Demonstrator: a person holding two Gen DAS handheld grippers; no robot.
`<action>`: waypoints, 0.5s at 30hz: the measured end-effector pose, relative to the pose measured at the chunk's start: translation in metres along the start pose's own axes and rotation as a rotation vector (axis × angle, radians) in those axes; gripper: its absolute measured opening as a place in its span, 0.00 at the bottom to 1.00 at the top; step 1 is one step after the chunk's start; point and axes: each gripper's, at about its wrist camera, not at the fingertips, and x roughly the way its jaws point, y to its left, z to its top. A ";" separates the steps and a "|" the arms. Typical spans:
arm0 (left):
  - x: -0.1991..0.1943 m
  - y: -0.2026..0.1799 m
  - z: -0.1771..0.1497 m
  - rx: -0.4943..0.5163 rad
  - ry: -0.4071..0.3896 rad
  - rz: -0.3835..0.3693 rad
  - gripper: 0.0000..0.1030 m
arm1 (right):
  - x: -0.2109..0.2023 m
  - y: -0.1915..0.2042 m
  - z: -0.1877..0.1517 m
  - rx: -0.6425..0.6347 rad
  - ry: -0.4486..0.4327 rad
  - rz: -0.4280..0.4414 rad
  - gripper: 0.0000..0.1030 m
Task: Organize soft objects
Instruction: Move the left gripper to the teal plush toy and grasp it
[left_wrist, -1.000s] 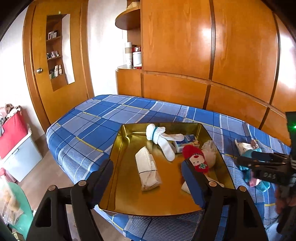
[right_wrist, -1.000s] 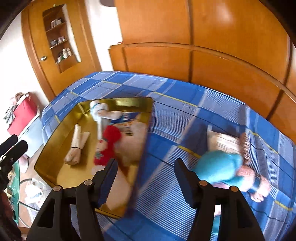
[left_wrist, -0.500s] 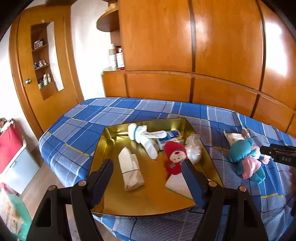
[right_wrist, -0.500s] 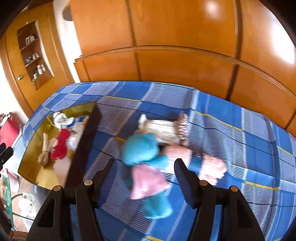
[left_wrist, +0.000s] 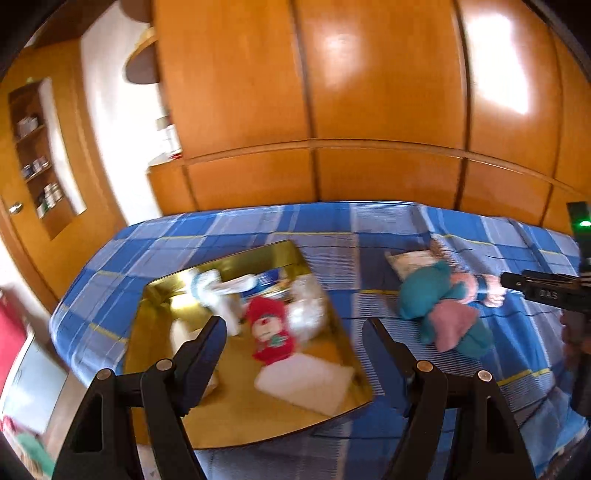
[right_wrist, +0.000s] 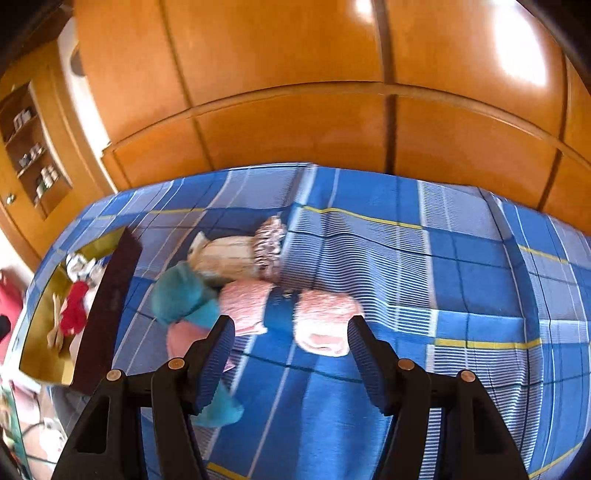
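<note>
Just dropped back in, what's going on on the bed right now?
A person is sorting soft things into a gold tray on the blue plaid bedspread. The tray already holds a red Santa plush, white socks and a white folded cloth. Both grippers are open and empty. The right gripper hangs over the pink rolled items beside the teal plush doll; the left gripper faces the tray.

Tray (left_wrist: 332, 413) items blurred; teal doll (right_wrist: 184, 295) partly hidden.
</note>
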 end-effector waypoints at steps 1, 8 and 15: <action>0.001 -0.009 0.003 0.013 0.000 -0.019 0.74 | 0.000 -0.004 0.000 0.014 0.000 -0.002 0.62; 0.023 -0.060 0.015 0.064 0.064 -0.147 0.74 | -0.003 -0.020 0.004 0.083 -0.013 -0.002 0.62; 0.064 -0.104 0.016 0.051 0.188 -0.242 0.74 | -0.007 -0.029 0.006 0.126 -0.025 -0.001 0.62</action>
